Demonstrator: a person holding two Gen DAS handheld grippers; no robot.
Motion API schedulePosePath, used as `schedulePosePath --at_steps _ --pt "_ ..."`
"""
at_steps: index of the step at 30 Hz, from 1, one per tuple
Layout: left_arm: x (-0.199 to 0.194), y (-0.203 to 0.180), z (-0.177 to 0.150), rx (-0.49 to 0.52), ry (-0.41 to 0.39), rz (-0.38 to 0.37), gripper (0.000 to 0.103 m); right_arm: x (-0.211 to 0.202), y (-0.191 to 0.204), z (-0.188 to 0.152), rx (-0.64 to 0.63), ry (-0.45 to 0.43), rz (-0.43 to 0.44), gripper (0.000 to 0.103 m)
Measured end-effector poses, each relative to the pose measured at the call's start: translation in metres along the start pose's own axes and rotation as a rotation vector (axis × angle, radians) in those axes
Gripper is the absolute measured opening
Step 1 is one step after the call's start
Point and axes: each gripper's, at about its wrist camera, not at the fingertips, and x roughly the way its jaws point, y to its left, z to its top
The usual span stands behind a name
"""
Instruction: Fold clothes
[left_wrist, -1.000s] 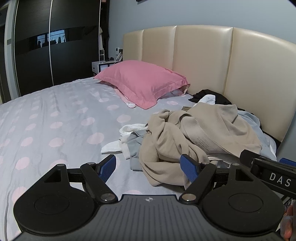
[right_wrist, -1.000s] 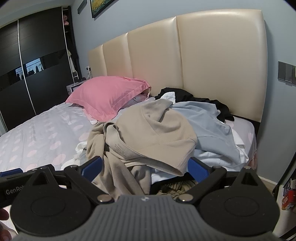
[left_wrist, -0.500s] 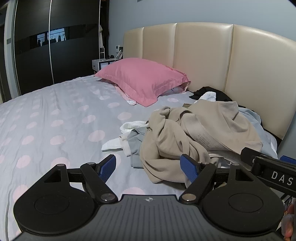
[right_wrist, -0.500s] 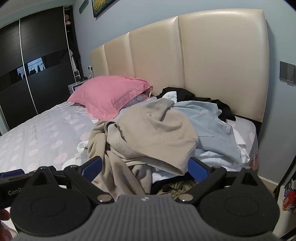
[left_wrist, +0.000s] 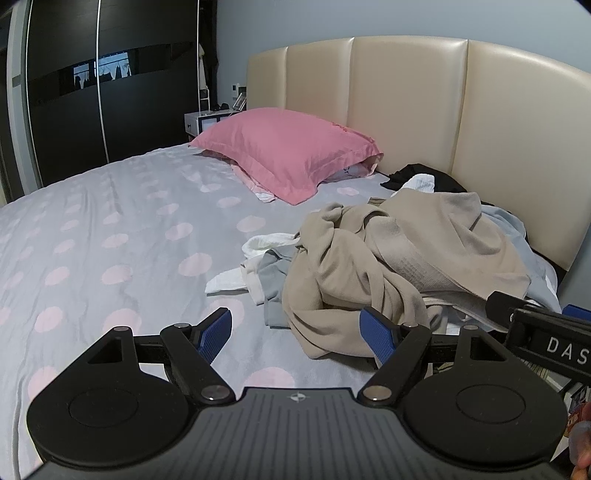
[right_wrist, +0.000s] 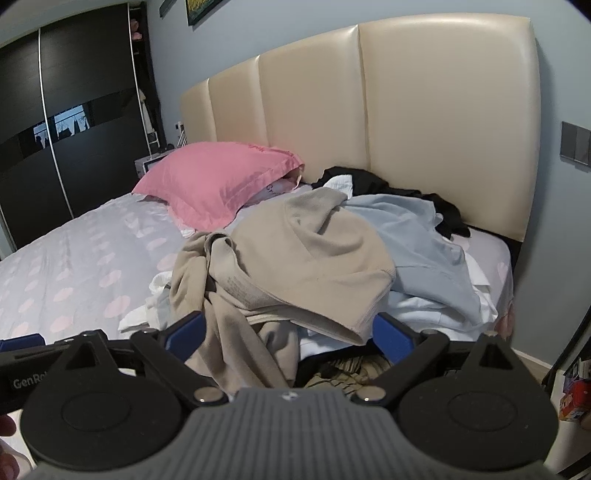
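At the far left stood a dark wardrobe (left_wrist: 110, 92), and beside it a small nightstand (left_wrist: 207, 122) at the head of the bed (left_wrist: 110, 229), whose grey cover carried pale pink dots. A pink pillow (left_wrist: 288, 147) lay against the cream headboard (left_wrist: 406, 103). The left gripper (left_wrist: 295, 334) hovered over the cover with its blue fingers (left_wrist: 216, 334) spread wide and nothing between them.

To the right of it lay the pile of clothes (unfolded, all in a heap): a white piece (left_wrist: 266, 243) and a grey piece (left_wrist: 273, 273) at the left edge, a crumpled beige top (right_wrist: 295, 251) over the middle, a light blue shirt (right_wrist: 417, 243) further right, and a black garment (right_wrist: 376, 184) against the headboard. A striped piece (right_wrist: 343, 369) showed low at the bed's near edge, partly hidden.

The right gripper (right_wrist: 288, 332) hung just before the beige top, its fingers (right_wrist: 391, 332) also spread apart and holding nothing. A box (right_wrist: 572, 398) sat on the floor at the far right; its contents could not be made out.
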Motion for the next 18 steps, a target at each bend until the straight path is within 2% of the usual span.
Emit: schedulePosePath --at_steps 1,4,7,12,18 --pt "0.0 0.001 0.0 0.002 0.003 -0.001 0.076 0.003 0.0 0.001 -0.009 0.017 0.006 0.076" --pt "0.003 0.003 0.003 0.009 0.01 -0.009 0.075 0.016 0.001 0.005 -0.035 0.085 0.032 0.073" --pt "0.008 0.003 0.007 0.022 0.018 -0.025 0.074 0.027 0.0 0.013 -0.078 0.11 0.023 0.067" --pt "0.026 -0.001 0.018 0.048 0.042 -0.066 0.074 0.053 0.001 0.027 -0.208 0.156 -0.001 0.068" --pt "0.06 -0.018 0.032 0.076 0.082 -0.098 0.073 0.085 0.008 0.029 -0.294 0.179 0.015 0.067"
